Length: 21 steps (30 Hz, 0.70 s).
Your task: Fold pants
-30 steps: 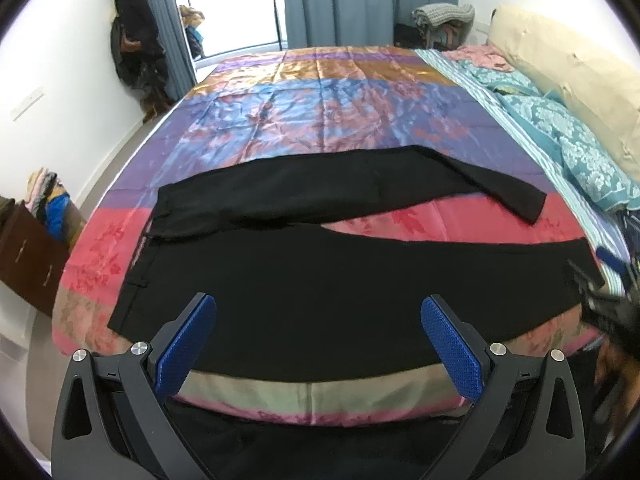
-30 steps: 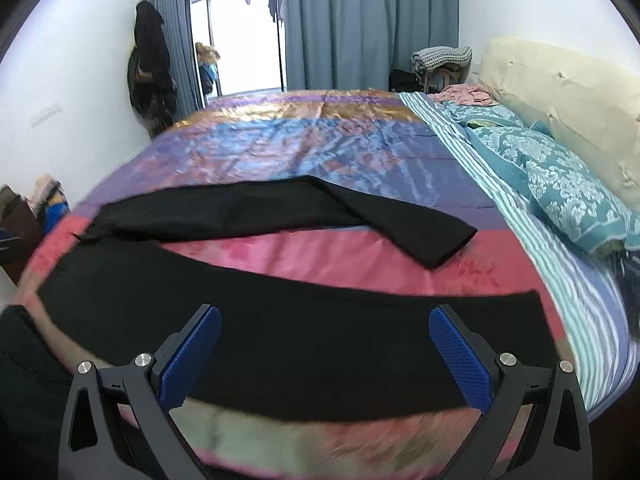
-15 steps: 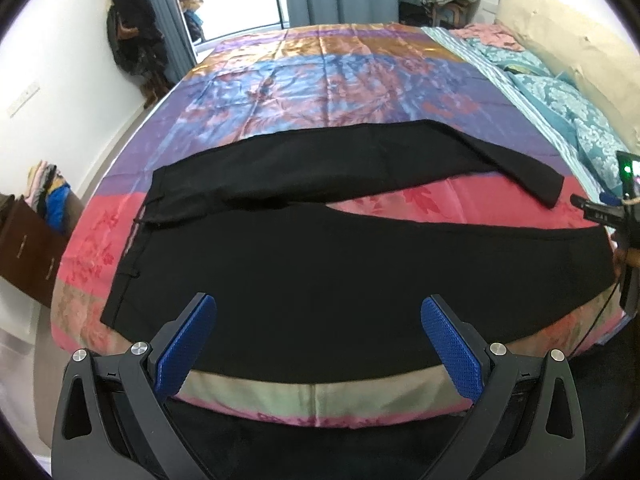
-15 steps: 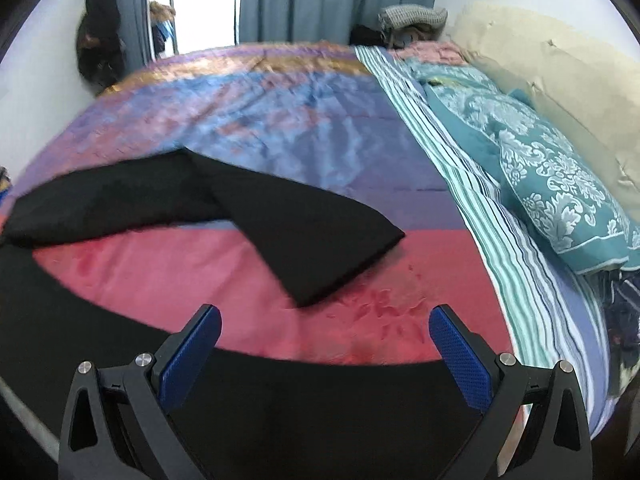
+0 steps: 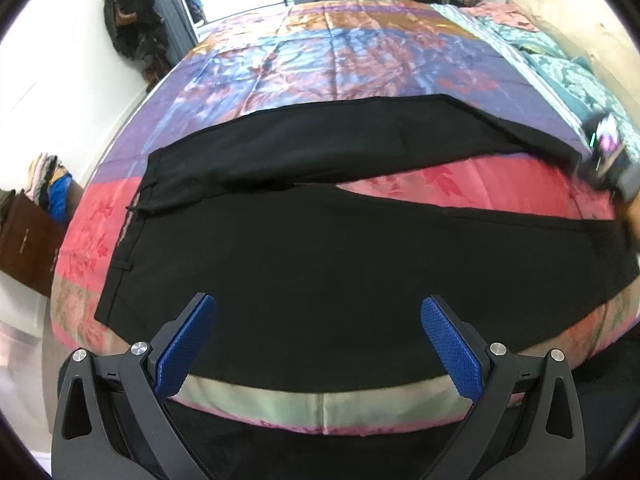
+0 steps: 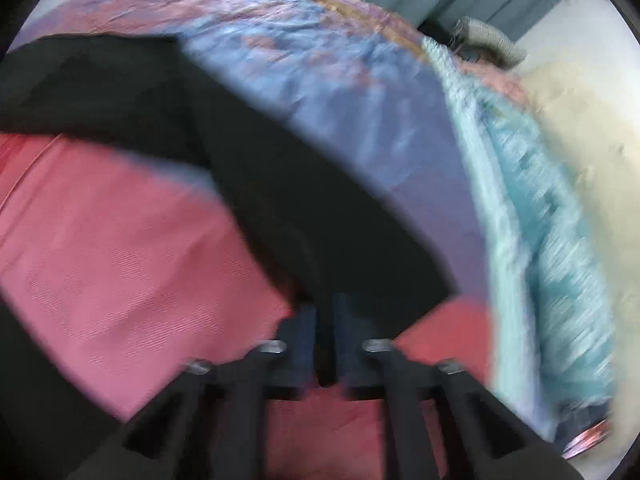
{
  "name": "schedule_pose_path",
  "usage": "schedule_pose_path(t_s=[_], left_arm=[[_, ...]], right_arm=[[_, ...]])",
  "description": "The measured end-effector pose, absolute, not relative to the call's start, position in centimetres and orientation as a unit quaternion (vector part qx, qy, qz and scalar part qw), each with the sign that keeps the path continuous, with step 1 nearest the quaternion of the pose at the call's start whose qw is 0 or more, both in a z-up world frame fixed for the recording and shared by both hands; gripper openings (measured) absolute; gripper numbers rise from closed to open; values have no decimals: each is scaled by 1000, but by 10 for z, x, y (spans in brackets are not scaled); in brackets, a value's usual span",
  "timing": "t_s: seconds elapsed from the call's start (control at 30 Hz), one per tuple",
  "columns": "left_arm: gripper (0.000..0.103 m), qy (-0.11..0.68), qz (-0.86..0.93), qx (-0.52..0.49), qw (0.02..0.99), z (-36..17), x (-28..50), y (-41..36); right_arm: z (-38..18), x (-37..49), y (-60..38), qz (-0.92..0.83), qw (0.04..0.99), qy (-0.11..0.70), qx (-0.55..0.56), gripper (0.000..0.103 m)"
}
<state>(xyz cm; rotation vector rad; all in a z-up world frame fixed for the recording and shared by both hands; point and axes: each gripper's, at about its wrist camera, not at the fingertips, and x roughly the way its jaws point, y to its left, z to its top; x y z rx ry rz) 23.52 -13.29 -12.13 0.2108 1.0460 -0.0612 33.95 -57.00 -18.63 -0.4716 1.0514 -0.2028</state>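
Black pants (image 5: 320,260) lie spread on the bed, waistband to the left, with the legs splayed apart toward the right. My left gripper (image 5: 318,340) hovers open above the near leg close to the bed's front edge, nothing between its blue pads. In the left wrist view my right gripper (image 5: 606,156) shows blurred at the far leg's hem. In the right wrist view its jaws are closing and the right gripper (image 6: 325,320) stands pinched together on the hem of that far leg (image 6: 320,220).
A striped satin bedcover (image 5: 360,52) covers the bed. Teal pillows (image 5: 580,80) and a cream headboard (image 5: 560,20) line the right side. A dark coat (image 5: 128,20) hangs on the left wall, and a brown cabinet (image 5: 28,240) stands at the bed's left corner.
My right gripper swept right to the far leg's end, dropped and rolled, and went from wide open to closed on the hem. My left gripper sank a little toward the near leg, still open.
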Motion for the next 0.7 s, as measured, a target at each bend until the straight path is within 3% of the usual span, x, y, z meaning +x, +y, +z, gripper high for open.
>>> schedule_pose_path(t_s=[0.07, 0.1, 0.17, 0.27, 0.4, 0.6, 0.7], left_arm=[[102, 505, -24, 101, 857, -126, 241, -133], [102, 511, -22, 101, 853, -129, 246, -135], [102, 512, -22, 98, 853, -130, 250, -137], [102, 505, -13, 95, 858, -133, 259, -134], [102, 514, 18, 85, 854, -153, 293, -116], [102, 440, 78, 107, 888, -168, 411, -104], [102, 442, 124, 115, 881, -200, 457, -94]], right_arm=[[-138, 377, -599, -134, 853, 451, -227, 10], [-110, 401, -624, -169, 862, 427, -215, 41], [-81, 433, -665, -246, 851, 430, -174, 77], [-52, 440, -695, -274, 871, 400, -81, 77], [-85, 436, -656, -139, 898, 416, 14, 77], [-170, 444, -491, 160, 855, 468, 159, 76], [-184, 452, -415, 278, 817, 454, 223, 76]])
